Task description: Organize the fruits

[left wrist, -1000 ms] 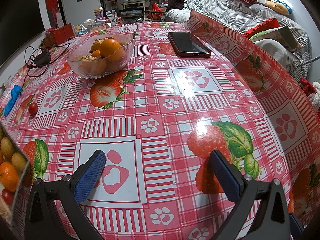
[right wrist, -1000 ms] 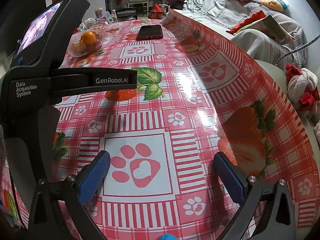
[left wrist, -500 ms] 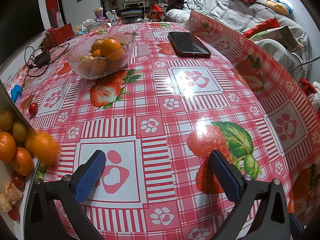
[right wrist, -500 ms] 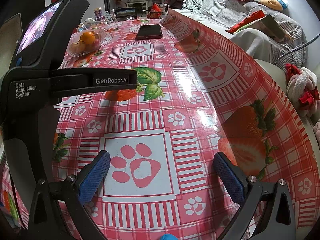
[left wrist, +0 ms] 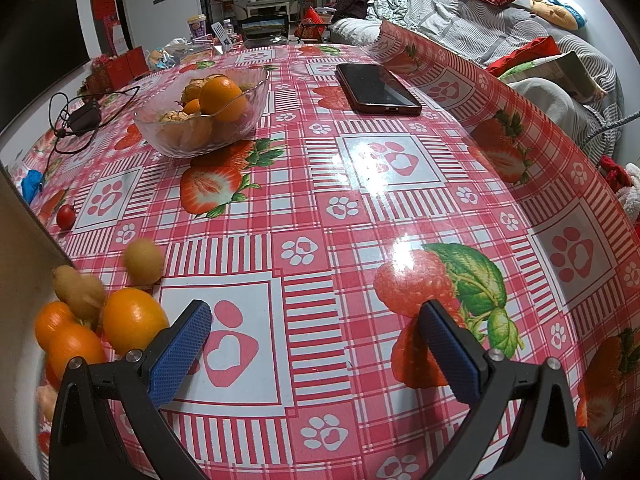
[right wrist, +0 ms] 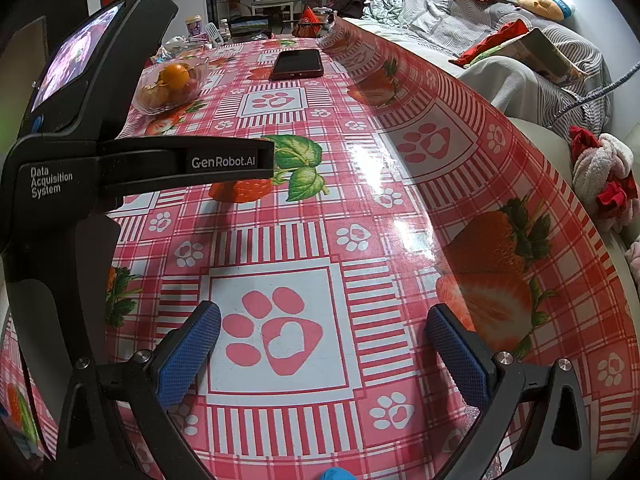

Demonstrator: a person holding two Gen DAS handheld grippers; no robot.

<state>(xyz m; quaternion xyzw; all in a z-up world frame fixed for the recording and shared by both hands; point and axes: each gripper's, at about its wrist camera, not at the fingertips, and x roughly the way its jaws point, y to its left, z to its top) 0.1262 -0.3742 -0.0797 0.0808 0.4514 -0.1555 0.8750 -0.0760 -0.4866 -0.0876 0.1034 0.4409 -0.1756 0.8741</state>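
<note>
Round orange citrus fruits and small yellowish fruits lie loose on the strawberry-print tabletop, just beside the left tongs. Both left and right tongs are spread, empty. Best to centre one fruit between the pads, close gently, then carry it toward the clear glass bowl.

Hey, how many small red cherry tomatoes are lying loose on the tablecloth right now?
1. The cherry tomato sits alone near the table's left edge, between the glass bowl and the oranges by the left gripper. More may be hidden beyond the frame edge.

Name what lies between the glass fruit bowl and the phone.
Nothing: in the left wrist view, only bare tablecloth separates the glass fruit bowl from the phone.
</note>
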